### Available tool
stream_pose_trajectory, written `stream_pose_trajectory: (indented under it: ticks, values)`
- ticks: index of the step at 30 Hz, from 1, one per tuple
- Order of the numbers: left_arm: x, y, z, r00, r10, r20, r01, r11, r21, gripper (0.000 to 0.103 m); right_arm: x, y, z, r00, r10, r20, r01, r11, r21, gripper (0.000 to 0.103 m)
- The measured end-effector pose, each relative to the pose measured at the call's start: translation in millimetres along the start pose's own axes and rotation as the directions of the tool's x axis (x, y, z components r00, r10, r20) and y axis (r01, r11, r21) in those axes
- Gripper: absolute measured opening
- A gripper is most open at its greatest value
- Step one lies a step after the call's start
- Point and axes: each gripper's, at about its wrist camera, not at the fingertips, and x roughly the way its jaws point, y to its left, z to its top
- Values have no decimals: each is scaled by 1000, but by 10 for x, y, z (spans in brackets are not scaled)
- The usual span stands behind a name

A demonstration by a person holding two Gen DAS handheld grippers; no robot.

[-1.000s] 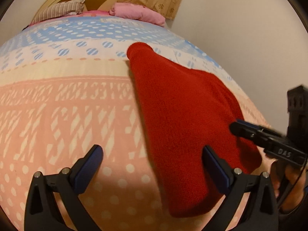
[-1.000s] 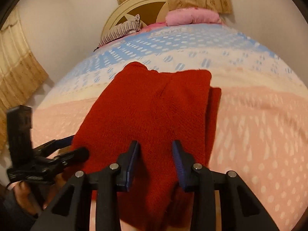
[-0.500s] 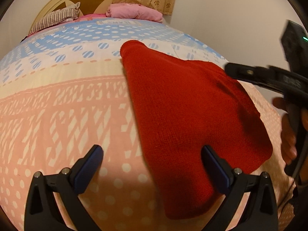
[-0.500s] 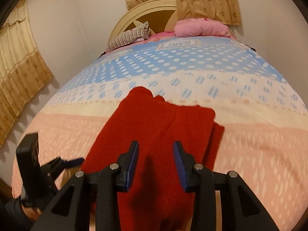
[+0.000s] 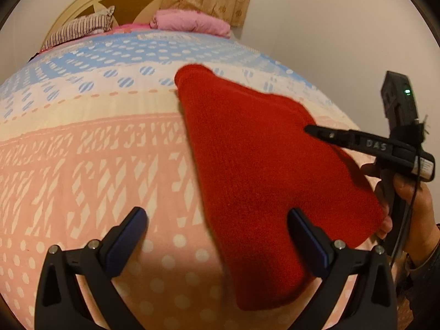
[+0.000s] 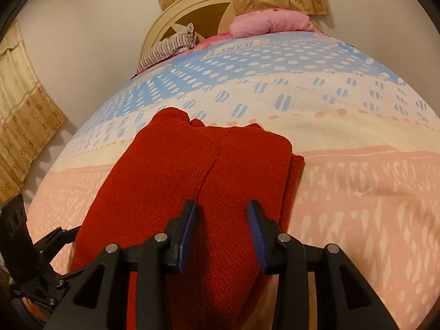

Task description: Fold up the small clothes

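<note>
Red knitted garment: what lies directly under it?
The red knitted garment lies on the patterned bedspread, pink band nearest, cream and blue beyond. Its own lower folded layer peeks out at one edge. Anything else beneath is covered.

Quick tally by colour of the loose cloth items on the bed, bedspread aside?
Red: 1, folded red knit garment
Pink: 1, pink bundle by the headboard
Striped: 1, striped pillow
Total: 3
</note>
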Motion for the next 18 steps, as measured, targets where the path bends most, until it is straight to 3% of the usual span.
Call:
stream_pose_trajectory:
  ticks: [12,14,16,18]
  values:
    - [76,-38,4,999,20,-32,-20,1000,10,103,-116,-40,69,998,49,38,-51,996,66,45]
    - [79,-44,3,999,23,-32,-23,1000,12,103,-152,-66,108,997,40,61,-44,996,78,51]
    - [80,-49,-1,999,23,-32,-23,1000,11,103,-174,-140,151,997,12,83,-20,994,104,63]
    - [81,-51,0,999,24,-32,-24,1000,12,103,-141,-254,178,998,0,69,-10,989,149,64]
